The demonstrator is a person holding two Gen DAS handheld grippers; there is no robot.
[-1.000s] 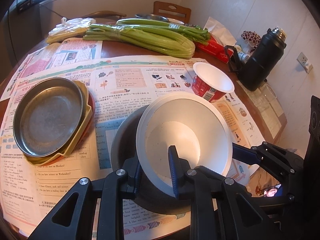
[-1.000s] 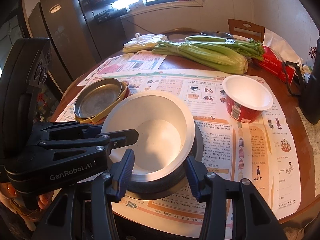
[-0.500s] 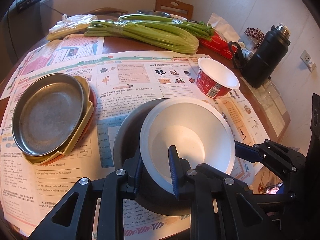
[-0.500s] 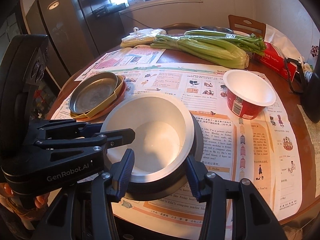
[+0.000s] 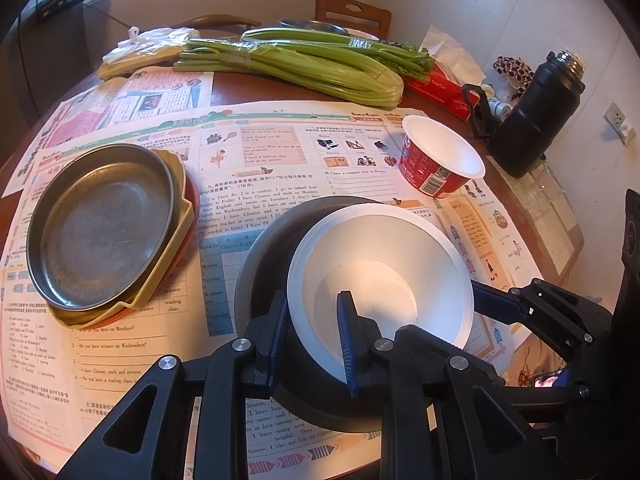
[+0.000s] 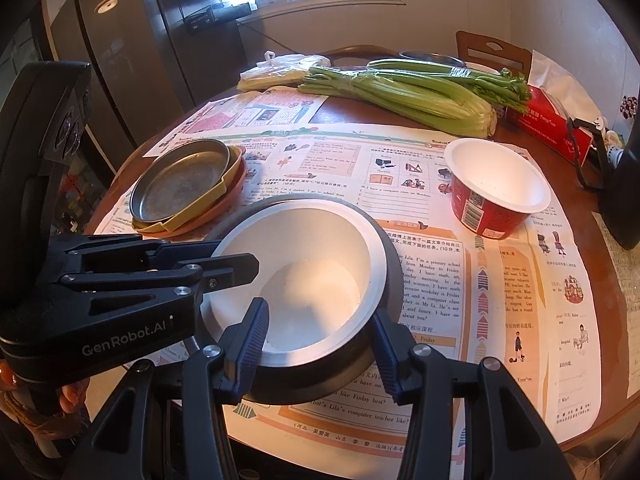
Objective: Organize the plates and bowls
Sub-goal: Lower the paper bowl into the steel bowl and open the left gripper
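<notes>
A: Left wrist view first: the left gripper (image 5: 312,332) is pinching the near rim of the white bowl (image 5: 384,276), one finger outside, one inside. That bowl sits tilted inside a dark bowl (image 5: 260,276) on the newspaper (image 5: 132,360).

B: Right wrist shows the right gripper (image 6: 320,340) around the same pair, fingers (image 6: 250,336) against the dark bowl's sides. Left one pokes in from the side there, on the white rim. So both are clamped.

A: Yep. Off to the left of the bowls is the plate stack: metal plate (image 5: 104,224) on top, yellow plate (image 5: 178,264) under it, an orange one at the bottom.

B: Red cup (image 6: 496,196) is further back on the right, upright, white inside, well apart from the bowls.

A: Behind all that, celery (image 5: 304,68) lies across the table (image 5: 240,88), with a plastic bag (image 5: 148,48) beside it.

B: Black flask (image 5: 536,112) far right, tissue box (image 5: 444,88) next to it. Chair (image 5: 352,14) behind the table.
</notes>
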